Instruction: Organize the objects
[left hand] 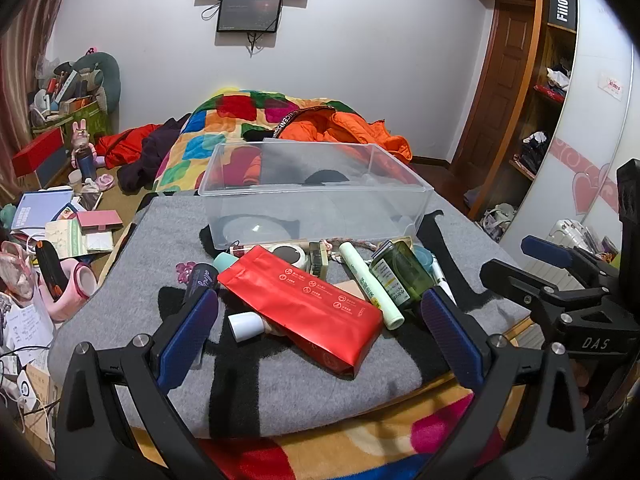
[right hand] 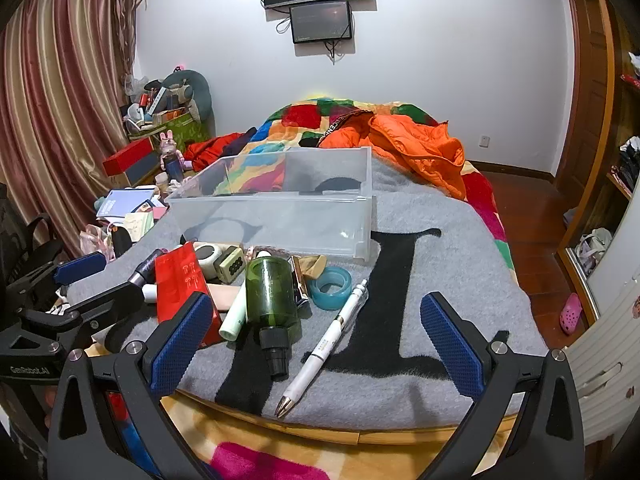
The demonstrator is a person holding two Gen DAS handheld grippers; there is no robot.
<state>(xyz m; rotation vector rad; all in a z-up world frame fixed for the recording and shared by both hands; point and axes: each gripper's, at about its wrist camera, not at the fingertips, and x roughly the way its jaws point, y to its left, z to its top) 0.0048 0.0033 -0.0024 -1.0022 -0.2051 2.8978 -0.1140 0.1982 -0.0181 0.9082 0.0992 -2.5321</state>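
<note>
Both grippers, left (left hand: 320,320) and right (right hand: 316,336), spread, empty. Only the right view shows the white pen (right hand: 326,344) whole, near the blue tape roll (right hand: 331,282).

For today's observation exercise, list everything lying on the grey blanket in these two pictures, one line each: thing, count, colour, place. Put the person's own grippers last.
Storage bin: 1, clear, far part of the grey blanket, nothing inside.
Foil pouch: 1, red, near middle, lying flat.
Spray bottle: 1, dark green with black nozzle, on its side beside the pouch.
Tube: 1, pale green, between pouch and bottle.
Pen: 1, white, right of the bottle.
Tape roll: 1, blue, by the pen's far end.
Small clock: 1, cream, just before the bin.
Left gripper: 1, black with blue pads, open above the pouch.
Right gripper: 1, black with blue pads, open above bottle and pen.
</note>
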